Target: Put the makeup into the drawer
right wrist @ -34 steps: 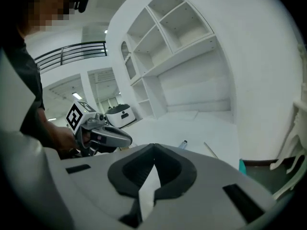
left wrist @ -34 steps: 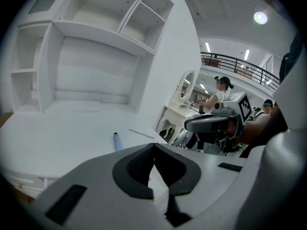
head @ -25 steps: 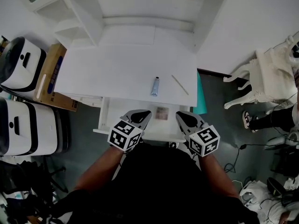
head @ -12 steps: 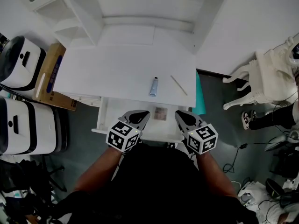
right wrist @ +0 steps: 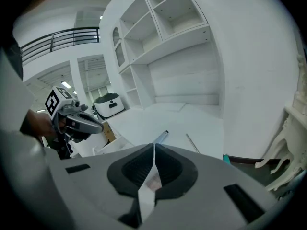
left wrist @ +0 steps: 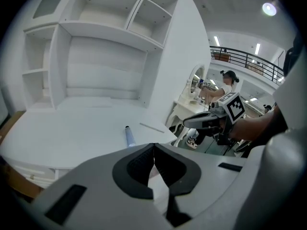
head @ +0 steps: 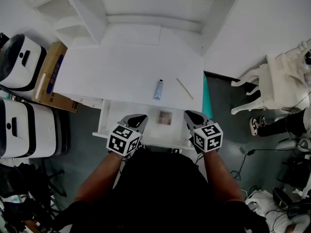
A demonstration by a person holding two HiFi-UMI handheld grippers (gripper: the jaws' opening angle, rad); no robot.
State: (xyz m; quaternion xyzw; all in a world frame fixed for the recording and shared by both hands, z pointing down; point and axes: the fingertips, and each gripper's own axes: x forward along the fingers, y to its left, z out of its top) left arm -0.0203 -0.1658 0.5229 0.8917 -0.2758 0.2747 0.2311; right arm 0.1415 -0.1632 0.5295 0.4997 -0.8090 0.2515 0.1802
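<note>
At the front of the white desk (head: 121, 72), the drawer (head: 104, 120) stands pulled out, and both claws hang over its near edge. The left claw (head: 137, 119) is clenched on nothing, its jaws meeting tip to tip. The right claw (head: 190, 115) is the same, closed and empty.

Most of the makeup isn't in yet, as far as I can see. A bluish tube (head: 159, 89) lies on the desk just behind the drawer, with a thin stick (head: 184, 88) near it to the right, the two apart. In the drawer sits a small flat thing (head: 165, 117), too blurred to name.

I'd say the job now is fetching the tube. The right claw looks the handier one. It should open its jaws before it goes in and come down across the tube's width at about its middle. Then it should close gently, so the round body doesn't squirt out sideways or knock the stick off the edge.
</note>
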